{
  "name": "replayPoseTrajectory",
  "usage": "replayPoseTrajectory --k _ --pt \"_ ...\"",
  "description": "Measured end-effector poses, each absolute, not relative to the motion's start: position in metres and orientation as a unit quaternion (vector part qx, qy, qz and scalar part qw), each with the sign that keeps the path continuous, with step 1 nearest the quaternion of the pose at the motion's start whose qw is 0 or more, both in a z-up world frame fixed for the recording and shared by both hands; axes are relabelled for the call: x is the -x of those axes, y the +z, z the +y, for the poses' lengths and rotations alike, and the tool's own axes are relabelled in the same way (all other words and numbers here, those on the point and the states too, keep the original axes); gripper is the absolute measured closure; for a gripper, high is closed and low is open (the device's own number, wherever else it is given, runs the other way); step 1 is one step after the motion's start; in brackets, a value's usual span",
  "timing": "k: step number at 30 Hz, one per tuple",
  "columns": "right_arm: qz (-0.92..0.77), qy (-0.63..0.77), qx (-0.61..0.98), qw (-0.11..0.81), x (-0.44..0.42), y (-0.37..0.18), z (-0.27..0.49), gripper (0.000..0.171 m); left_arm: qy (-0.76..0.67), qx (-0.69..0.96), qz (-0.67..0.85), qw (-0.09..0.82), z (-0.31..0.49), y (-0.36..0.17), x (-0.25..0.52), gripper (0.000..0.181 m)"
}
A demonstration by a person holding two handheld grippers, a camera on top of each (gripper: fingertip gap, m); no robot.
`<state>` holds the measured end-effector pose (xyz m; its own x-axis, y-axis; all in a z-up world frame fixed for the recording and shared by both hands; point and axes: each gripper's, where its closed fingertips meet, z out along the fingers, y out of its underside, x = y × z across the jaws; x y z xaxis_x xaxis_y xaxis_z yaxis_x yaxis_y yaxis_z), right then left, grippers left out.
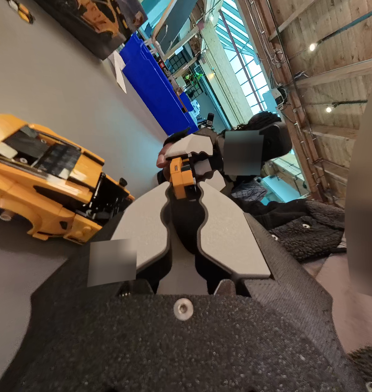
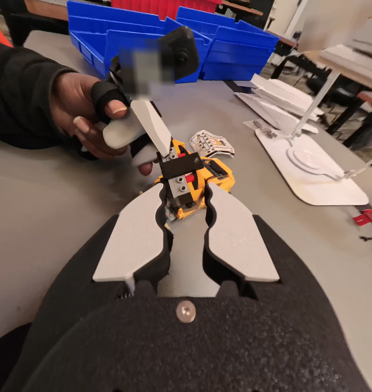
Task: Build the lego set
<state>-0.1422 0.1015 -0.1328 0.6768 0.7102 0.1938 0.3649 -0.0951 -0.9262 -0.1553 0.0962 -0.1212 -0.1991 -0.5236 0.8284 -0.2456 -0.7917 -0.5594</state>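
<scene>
Orange-yellow and black lego car on a grey tabletop, royal-blue bins behind, a white board, pale grey jaws on black bodies

Bright, even indoor light — daylight pours through the tall windows, and two ceiling spotlights flare white. Soft shadows lie on the grey tabletop. Fisheye bending warps the edges — the right wrist view blurs toward its right side.
</scene>
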Motion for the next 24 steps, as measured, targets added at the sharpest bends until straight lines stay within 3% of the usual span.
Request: replayPoseTrajectory --k 15,24 --pt "-0.291 0.326 0.759 0.483 0.143 -0.133 0.095 0.138 -0.733 0.616 0.285 0.047 0.090 -0.119 0.156 0.155" --pt "-0.379 0.183 0.733 0.535 0.147 -0.139 0.096 0.138 -0.726 0.614 0.306 0.051 0.085 -0.120 0.156 0.159"
